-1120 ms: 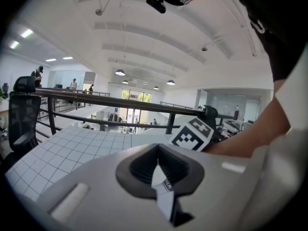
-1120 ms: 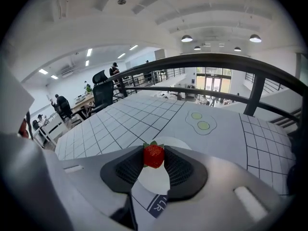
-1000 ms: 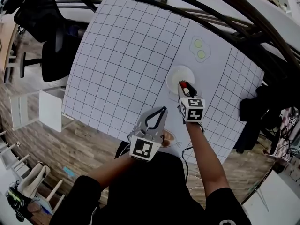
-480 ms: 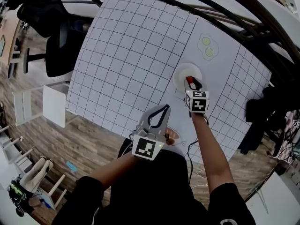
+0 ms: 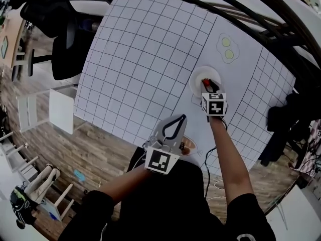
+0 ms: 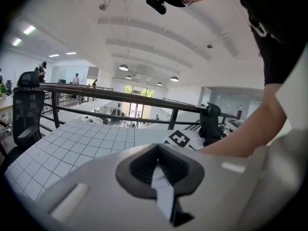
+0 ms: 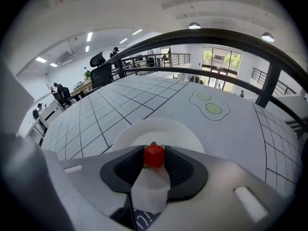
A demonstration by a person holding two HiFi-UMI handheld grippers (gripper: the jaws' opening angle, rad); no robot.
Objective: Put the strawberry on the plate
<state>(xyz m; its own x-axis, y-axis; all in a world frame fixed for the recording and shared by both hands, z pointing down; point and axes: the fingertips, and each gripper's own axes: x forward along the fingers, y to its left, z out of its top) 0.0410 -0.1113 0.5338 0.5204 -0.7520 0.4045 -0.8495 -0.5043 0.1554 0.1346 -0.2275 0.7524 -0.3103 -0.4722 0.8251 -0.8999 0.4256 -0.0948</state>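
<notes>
A small red strawberry (image 7: 154,156) sits pinched between the pads of my right gripper (image 7: 154,159), which is shut on it. In the head view that right gripper (image 5: 205,84) reaches over the near rim of the round white plate (image 5: 212,73), the strawberry (image 5: 205,82) showing as a red spot at its tip. The plate (image 7: 175,129) lies just under and beyond the berry in the right gripper view. My left gripper (image 5: 174,118) hangs near the table's front edge with its jaws together and nothing between them; the left gripper (image 6: 159,170) points out over the table.
A white gridded mat (image 5: 145,54) covers the table. A drawing of two green-yellow circles (image 5: 227,47) lies beyond the plate. An orange-brown thing (image 5: 186,148) sits near the front edge beside my left hand. A dark railing (image 5: 241,14) runs along the far side; black chairs (image 5: 65,44) stand left.
My right gripper has carried the strawberry farther forward, from the plate's near side to over its rim. The left gripper has stayed near the table's front edge.
</notes>
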